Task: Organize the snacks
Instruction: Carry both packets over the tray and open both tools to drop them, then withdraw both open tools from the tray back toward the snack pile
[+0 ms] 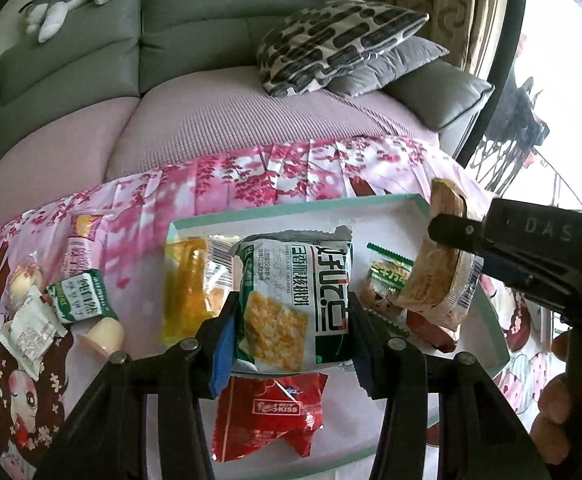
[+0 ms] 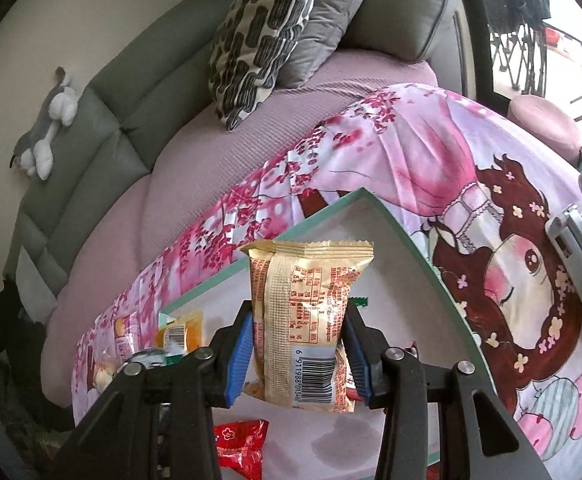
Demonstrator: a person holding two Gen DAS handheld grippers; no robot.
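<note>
Left gripper (image 1: pixel 291 312) clamps the green walnut-biscuit packet (image 1: pixel 293 300) mid-frame over the tray (image 1: pixel 391 204) — the red packet (image 1: pixel 269 412) half hidden beneath. Right gripper (image 2: pixel 299 344) pinches the beige snack packet (image 2: pixel 303 320), label unreadable.

Green-and-white snack packet (image 1: pixel 291 304): glossy plastic film with crimped ends, as is the beige packet (image 2: pixel 303 320); the red wrapper (image 1: pixel 267 416) just below the green one is shiny, crinkled foil-like film. Tray (image 1: pixel 391 204) under the packets: smooth, matt white with a pale green rim. Printed cloth (image 1: pixel 251 168) around the tray has a slight satin sheen; sofa cover (image 1: pixel 219 120) behind it is matt, ribbed knit.
</note>
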